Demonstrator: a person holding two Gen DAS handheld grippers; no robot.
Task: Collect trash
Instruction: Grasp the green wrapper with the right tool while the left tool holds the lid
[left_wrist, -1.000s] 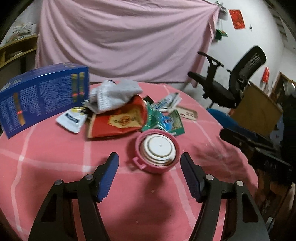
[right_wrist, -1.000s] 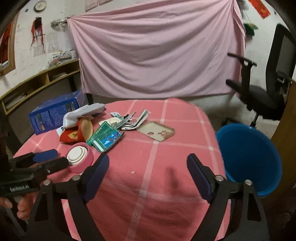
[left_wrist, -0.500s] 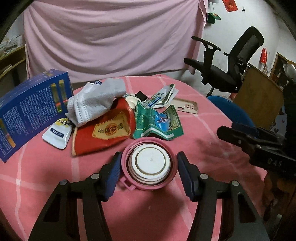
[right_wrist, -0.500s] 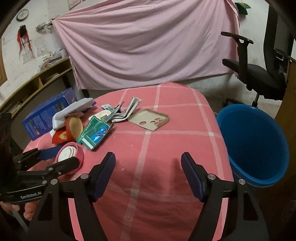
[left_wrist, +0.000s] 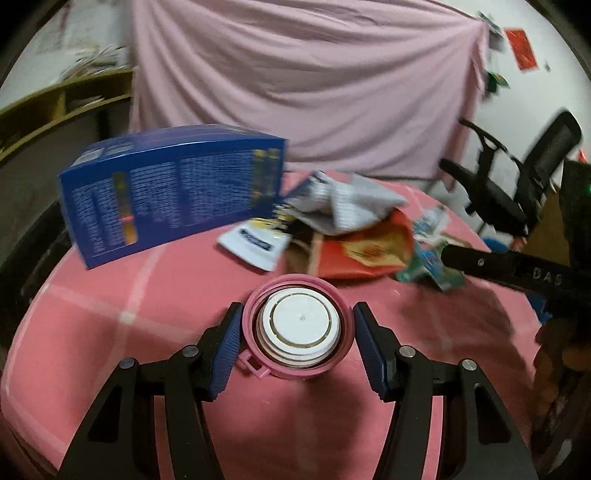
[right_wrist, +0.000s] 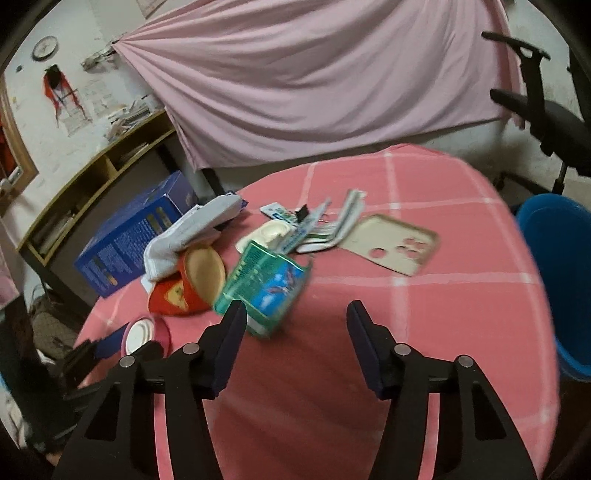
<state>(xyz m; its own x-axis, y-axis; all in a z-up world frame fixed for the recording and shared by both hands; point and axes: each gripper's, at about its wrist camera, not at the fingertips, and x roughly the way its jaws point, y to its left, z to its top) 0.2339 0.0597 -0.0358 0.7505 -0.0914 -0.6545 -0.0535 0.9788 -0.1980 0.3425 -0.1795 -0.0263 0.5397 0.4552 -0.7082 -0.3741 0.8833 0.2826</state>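
Observation:
A pink lid with a white centre sits on the pink checked tablecloth, between the blue pads of my left gripper, which is shut on its rim. Just behind it lies the trash pile: a red packet, a white sachet and a grey sock. My right gripper hovers over bare cloth with its jaws closing and nothing between them. A green packet lies just ahead of its left fingertip. The red packet and the pink lid are to its left.
A blue box stands at the table's left. A beige phone case and flat wrappers lie further back. A blue bucket sits beside the table's right edge, with an office chair behind it and a shelf at left.
My left gripper came forward and closed around the pink lid, then swung left. My right gripper moved in towards the green packet while its jaws narrowed.

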